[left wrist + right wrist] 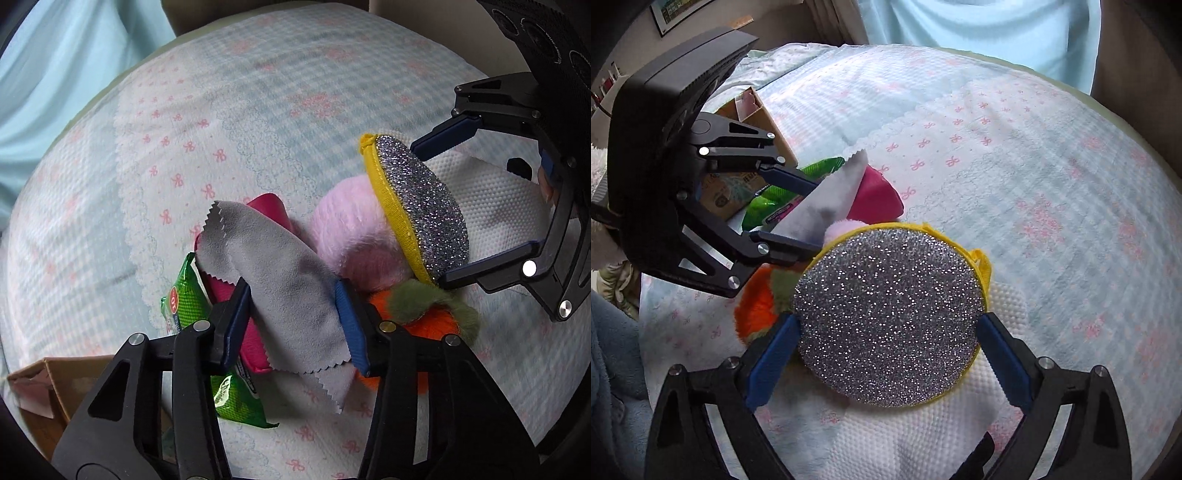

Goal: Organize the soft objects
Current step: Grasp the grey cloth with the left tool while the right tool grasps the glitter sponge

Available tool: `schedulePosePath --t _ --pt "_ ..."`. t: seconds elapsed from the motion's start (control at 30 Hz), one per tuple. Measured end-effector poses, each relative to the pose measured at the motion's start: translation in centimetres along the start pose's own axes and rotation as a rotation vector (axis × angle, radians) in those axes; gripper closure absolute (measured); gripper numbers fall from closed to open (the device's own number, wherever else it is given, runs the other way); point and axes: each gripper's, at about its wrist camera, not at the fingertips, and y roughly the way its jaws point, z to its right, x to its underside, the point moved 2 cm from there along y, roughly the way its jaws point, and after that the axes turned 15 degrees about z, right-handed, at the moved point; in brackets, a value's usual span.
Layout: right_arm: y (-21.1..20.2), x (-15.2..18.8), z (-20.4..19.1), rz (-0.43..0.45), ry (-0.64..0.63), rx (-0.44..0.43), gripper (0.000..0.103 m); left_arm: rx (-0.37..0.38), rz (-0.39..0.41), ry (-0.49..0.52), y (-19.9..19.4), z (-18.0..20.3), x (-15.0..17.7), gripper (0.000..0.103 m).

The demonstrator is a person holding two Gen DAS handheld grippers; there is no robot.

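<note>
Two grippers at a pile of soft things on the bed

The left gripper (pixel 291 314) reaches forward, jaws wide around a grey cloth (pixel 273 273) draped over a pink pouch (pixel 266 206). Just beside it, the right gripper (pixel 886 354) holds a glittery scrubber (pixel 890 317) by its rim, tilted against a pink plush ball (pixel 347 236), mid-bed.

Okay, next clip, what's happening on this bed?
A person works two handheld claws over a pile of soft items on a bow-print bedspread. The left claw straddles a grey pinked-edge cloth draped over a magenta pouch. The right claw brackets a glittery silver scrubber with yellow trim, which leans on a pink plush ball. Whether either claw is actually gripping cannot be told. A cardboard box sits at the bed's edge.
</note>
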Motion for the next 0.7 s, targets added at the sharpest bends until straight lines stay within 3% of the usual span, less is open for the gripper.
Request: schedulePosePath --t 0.17,0.43,0.7 --pt "0.2 0.1 -0.4 -0.003 -0.009 -0.004 0.034 0.008 0.018 0.002 -0.3 0.3 -0.2 0.077" --pt "1.0 0.2 -0.5 0.003 0.003 0.012 0.056 0.021 0.032 -0.016 -0.7 0.1 -0.3 0.081" --pt "0.1 0.2 -0.7 0.012 0.006 0.047 0.077 0.041 0.05 -0.05 -1.6 0.0 -0.5 0.092"
